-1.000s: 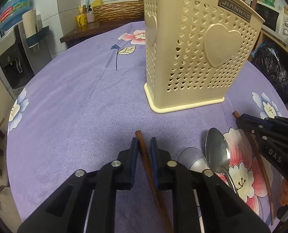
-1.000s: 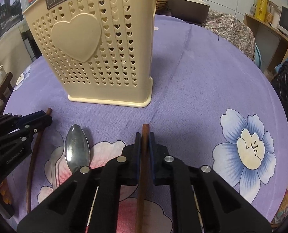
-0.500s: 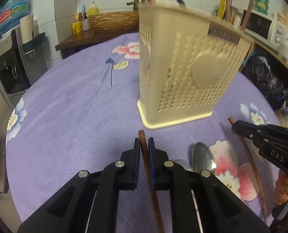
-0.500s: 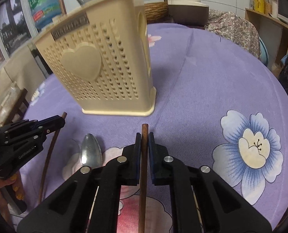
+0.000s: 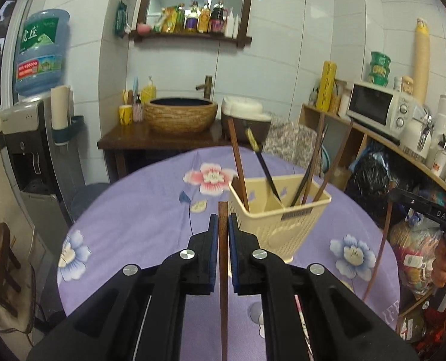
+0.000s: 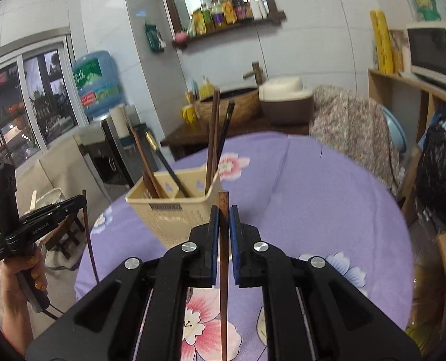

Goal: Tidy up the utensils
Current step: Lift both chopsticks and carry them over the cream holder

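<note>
- Left claw [image 5: 223,225] clamps a brown wooden chopstick [image 5: 223,258] between its blue pads; right claw [image 6: 223,222] clamps a second chopstick [image 6: 224,270] likewise; both sticks hang below the pads, clear of the purple flowered worktop [image 5: 138,216].
- Cream utensil basket [image 5: 283,225] stands ahead on the worktop, already holding several chopsticks upright.
- Step judged: carrying both sticks to the basket; insertion not yet done.
- Next move calls for bringing each lower tip over the open rim, then lowering before loosening; risk of catching the rim or the standing sticks.
</note>
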Demonstrator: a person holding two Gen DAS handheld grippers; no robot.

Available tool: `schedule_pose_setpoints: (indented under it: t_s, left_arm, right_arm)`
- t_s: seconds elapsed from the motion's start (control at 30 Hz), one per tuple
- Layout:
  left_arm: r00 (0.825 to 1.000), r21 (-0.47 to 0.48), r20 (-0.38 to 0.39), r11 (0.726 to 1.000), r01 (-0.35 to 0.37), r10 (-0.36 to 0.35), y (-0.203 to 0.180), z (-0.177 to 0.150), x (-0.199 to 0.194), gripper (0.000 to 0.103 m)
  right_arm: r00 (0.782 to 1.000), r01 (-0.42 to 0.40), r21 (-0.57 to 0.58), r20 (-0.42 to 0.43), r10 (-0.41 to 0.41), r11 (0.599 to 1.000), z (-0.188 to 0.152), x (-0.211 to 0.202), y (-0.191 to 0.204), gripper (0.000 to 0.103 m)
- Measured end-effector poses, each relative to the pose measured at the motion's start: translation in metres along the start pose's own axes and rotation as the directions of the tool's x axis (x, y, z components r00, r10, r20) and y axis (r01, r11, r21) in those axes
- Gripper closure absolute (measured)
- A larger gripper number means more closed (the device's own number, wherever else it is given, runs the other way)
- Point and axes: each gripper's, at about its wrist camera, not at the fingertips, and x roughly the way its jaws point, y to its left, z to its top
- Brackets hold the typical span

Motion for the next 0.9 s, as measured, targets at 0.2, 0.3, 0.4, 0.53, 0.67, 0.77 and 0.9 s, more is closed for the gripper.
schedule_pose_setpoints:
  t_s: [0.2,0.3,0.4,0.53,0.67,0.77,0.9]
  left_arm:
    - [0.999,0.017,0.031,1.0,-0.024,0.024,0.0,0.011,-0.003,0.095]
    - [0.999,0.017,0.037,1.0,-0.016,0.015,0.0,0.013,-0.003,0.095]
    - [0.999,0.018,0.049,1.0,-0.016,0.015,0.002,0.016,-0.007,0.095]
    - [0.997,0.019,0.074,1.0,-0.015,0.013,0.005,0.028,-0.014,0.095]
    - [0.991,0.041,0.135,0.999,-0.024,0.018,0.005,0.059,-0.031,0.095]
    - [0.982,0.055,0.19,0.998,-0.004,-0.006,-0.001,0.096,-0.046,0.095]
    - [0.967,0.065,0.25,0.998,0.026,-0.042,-0.015,0.148,-0.06,0.095]
  right_arm:
    - [1.0,0.024,-0.038,0.013,-0.023,0.999,0.012,-0.004,0.007,0.095]
    - [1.0,0.025,-0.046,0.012,-0.024,0.999,0.015,-0.003,0.01,0.095]
    - [1.0,0.027,-0.063,0.017,-0.026,0.998,0.018,-0.004,0.014,0.095]
    - [0.999,0.036,-0.091,0.03,-0.033,0.995,0.032,-0.009,0.022,0.095]
    - [0.998,0.027,-0.122,0.063,-0.02,0.992,0.065,-0.022,0.035,0.095]
    - [0.995,0.003,-0.123,0.101,0.009,0.992,0.099,-0.034,0.048,0.095]
    - [0.983,-0.014,-0.118,0.179,0.035,0.993,0.151,-0.045,0.072,0.095]
